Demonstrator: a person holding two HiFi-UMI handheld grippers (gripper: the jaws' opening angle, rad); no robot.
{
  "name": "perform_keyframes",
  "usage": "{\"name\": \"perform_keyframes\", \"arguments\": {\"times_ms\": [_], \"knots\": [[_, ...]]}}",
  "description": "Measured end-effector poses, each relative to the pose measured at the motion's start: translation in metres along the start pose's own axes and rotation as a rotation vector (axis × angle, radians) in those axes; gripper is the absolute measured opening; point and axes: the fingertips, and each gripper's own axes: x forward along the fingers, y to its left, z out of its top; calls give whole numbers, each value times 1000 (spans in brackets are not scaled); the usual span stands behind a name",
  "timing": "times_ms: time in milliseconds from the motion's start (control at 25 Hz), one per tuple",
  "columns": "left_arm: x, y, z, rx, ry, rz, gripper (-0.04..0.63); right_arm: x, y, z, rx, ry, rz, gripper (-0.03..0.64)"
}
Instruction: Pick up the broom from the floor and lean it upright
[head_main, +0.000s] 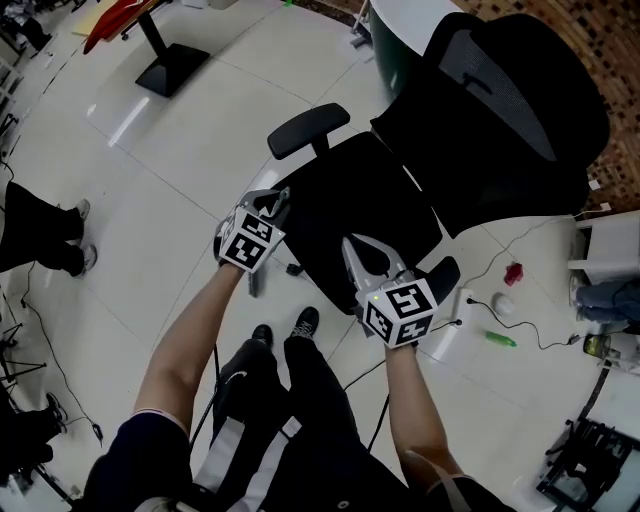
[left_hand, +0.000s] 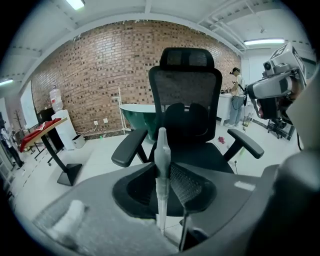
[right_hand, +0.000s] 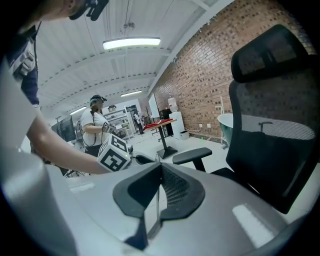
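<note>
broom: can't spot it in any view. left gripper (head_main: 277, 199) mid-frame, fingers clenched, nothing between them. right gripper (head_main: 352, 246) lower right of it, fingers clenched too, also on nothing. both sit over the front edge of the black office chair (head_main: 375, 195), which stands on the white floor (head_main: 180, 150).

The broom cannot be made out in any view.
</note>
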Motion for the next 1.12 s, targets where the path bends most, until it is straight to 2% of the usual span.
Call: {"name": "perform_keyframes", "arguments": {"times_ms": [440,800,1120], "knots": [[42,-1,21,10,19,-50,94,0,-33,2,50,3,-58,3],[64,5,27,30,16,-27,104,4,-47,7,49,4,-67,3],[63,4,17,16,40,-30,183,4,-49,8,52,-3,-60,3]]}}
